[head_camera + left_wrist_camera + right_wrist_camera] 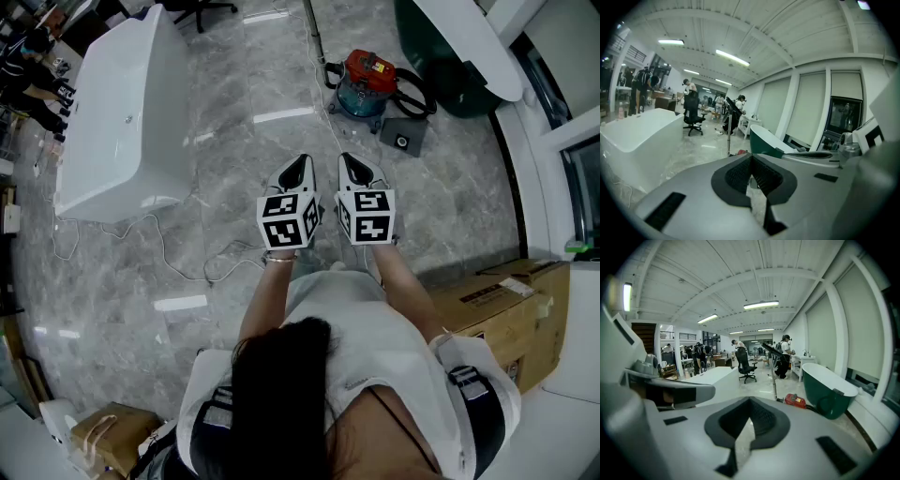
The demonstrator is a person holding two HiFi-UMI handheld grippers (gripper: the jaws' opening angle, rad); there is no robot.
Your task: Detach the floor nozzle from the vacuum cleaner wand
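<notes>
On the grey marble floor (234,112), a white bathtub (122,112) stands at the left and a green bathtub (450,47) at the far right. Between them sits the red-topped vacuum cleaner (367,80), its wand (315,33) upright just beside it; the floor nozzle is too small to make out. Well short of these, the left gripper (300,164) and right gripper (349,161) hover side by side, jaws closed on nothing.

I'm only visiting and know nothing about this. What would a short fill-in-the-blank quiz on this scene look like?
1. The vacuum cleaner standing on the floor has a ___ top.
2. The left gripper and the right gripper are empty, and the jaws of both are ___.
3. The bathtub at the left of the head view is ___.
4. The other bathtub, near the vacuum cleaner, is dark ___ outside.

Missing words: red; shut; white; green.
</notes>
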